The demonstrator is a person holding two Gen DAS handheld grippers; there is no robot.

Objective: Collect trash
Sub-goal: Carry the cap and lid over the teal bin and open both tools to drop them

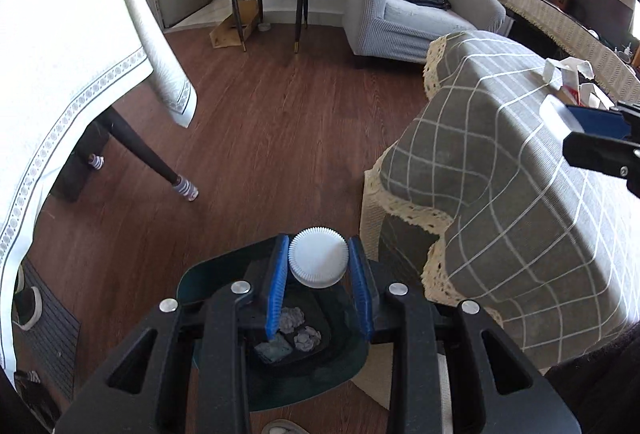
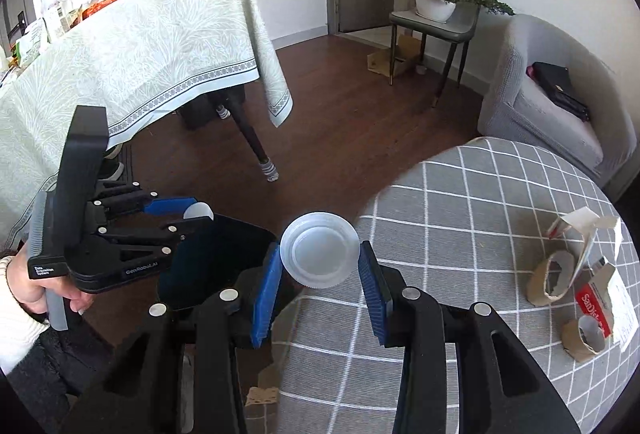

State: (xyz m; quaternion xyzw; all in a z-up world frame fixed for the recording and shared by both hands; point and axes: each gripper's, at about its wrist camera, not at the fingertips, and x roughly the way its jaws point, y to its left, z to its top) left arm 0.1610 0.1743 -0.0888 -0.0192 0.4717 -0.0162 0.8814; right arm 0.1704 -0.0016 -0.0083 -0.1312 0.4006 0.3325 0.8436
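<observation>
My left gripper (image 1: 319, 254) is shut on a white ribbed cap (image 1: 318, 257) and holds it over a dark green bin (image 1: 208, 274) on the floor. The bin holds crumpled grey scraps (image 1: 307, 339). My right gripper (image 2: 320, 258) is shut on a translucent white lid (image 2: 319, 249) above the edge of the grey checked table (image 2: 460, 234). The left gripper (image 2: 188, 212) with its cap also shows in the right wrist view, over the bin (image 2: 216, 258). More trash lies on the table: cardboard tape rolls (image 2: 550, 277), torn paper (image 2: 584, 230) and a red-and-white packet (image 2: 596, 304).
A table with a pale green cloth (image 2: 140, 46) stands at the left, its leg (image 2: 256, 142) on the wooden floor. A grey chair with a potted plant (image 2: 436, 4) and a grey armchair (image 2: 540, 102) stand at the back. Shoes (image 1: 26, 308) lie under the left table.
</observation>
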